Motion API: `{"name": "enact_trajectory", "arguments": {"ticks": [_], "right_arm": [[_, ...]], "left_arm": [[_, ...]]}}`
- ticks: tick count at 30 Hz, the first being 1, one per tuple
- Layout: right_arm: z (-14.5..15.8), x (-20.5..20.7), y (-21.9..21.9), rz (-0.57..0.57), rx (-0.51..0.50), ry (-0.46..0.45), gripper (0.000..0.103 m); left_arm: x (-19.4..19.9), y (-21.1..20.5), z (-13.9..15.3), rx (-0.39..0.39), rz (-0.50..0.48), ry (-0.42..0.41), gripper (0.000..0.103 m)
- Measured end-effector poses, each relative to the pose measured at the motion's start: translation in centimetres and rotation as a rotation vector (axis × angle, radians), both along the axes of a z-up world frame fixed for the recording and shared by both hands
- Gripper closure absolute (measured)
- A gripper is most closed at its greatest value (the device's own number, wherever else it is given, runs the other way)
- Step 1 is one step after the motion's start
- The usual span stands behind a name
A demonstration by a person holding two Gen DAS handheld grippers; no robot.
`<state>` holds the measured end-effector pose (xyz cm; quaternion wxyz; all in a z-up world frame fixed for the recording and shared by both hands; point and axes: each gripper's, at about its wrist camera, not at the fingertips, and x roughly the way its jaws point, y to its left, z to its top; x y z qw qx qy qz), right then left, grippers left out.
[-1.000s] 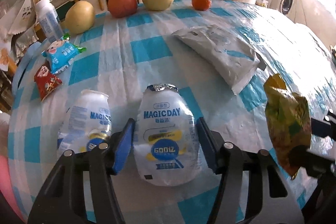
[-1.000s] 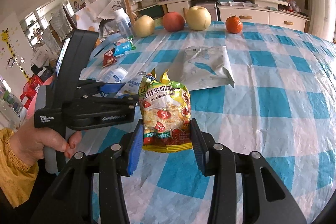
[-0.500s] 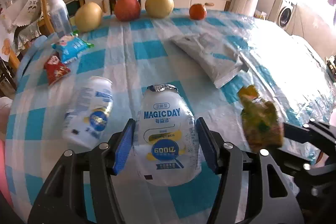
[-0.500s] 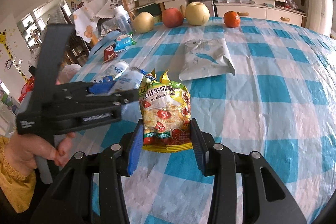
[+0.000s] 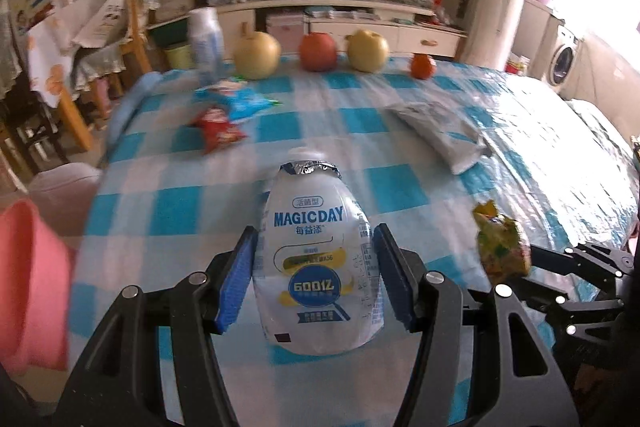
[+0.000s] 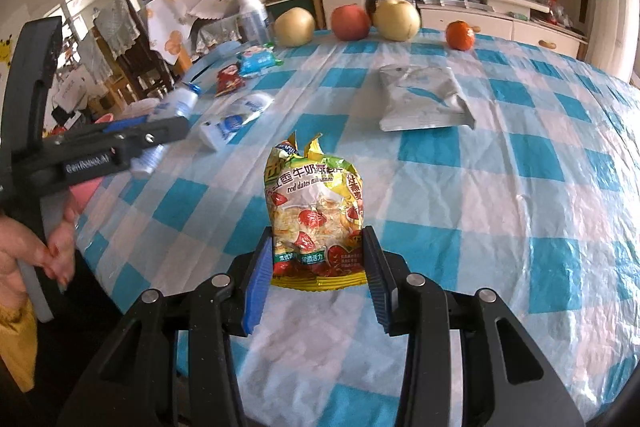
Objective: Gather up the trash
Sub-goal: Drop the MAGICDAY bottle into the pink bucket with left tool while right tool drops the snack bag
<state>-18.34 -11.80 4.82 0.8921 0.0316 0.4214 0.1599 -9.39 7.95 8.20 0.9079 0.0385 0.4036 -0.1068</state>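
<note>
Two pieces of trash are already off the table (image 6: pixel 520 195) and in hand, which I judge to be partway through the job. The left gripper (image 5: pixel 314 279) has its blue fingers (image 5: pixel 236 283) clenched on a white squat "MAGICDAY" yogurt bottle with a foil lid (image 5: pixel 316 259), held above the blue-and-white checked cloth. The right gripper (image 6: pixel 318 281) is grasping a yellow crinkled red-date snack bag (image 6: pixel 316 223) by its lower edge, also lifted clear.

Four pieces lie uncollected on the table: one white yogurt bottle on its side (image 6: pixel 236 121), one grey foil pouch (image 6: pixel 424 99), one small red wrapper (image 6: pixel 228 81) and one small blue wrapper (image 6: pixel 256 61). One tall white plastic bottle (image 6: pixel 252 15) stands at the far edge; whether it counts as trash I cannot tell. Four fruits line that edge: two yellow pears (image 6: pixel 294 25), one red apple (image 6: pixel 350 21), one orange tangerine (image 6: pixel 460 35). No bin is clearly visible, though a pink shape (image 5: pixel 28 287) at the left may be one.
</note>
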Motion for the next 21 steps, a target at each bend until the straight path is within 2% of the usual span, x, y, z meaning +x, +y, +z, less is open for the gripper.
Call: {"name": "enact_trajectory", "arguments": {"ticks": [11,21], "right_arm": [[0.9,-0.9,5.2,0.076,-0.034,0.017,0.059],[4.4,-0.8,15.2,0.265,-0.030,-0.024,0.059]], "left_arm": [[-2.7,9.9,2.4,0.052,0.158,-0.076,0.043],[-4.9,19.8,3.3,0.048,0.342,-0.113,0.043]]}}
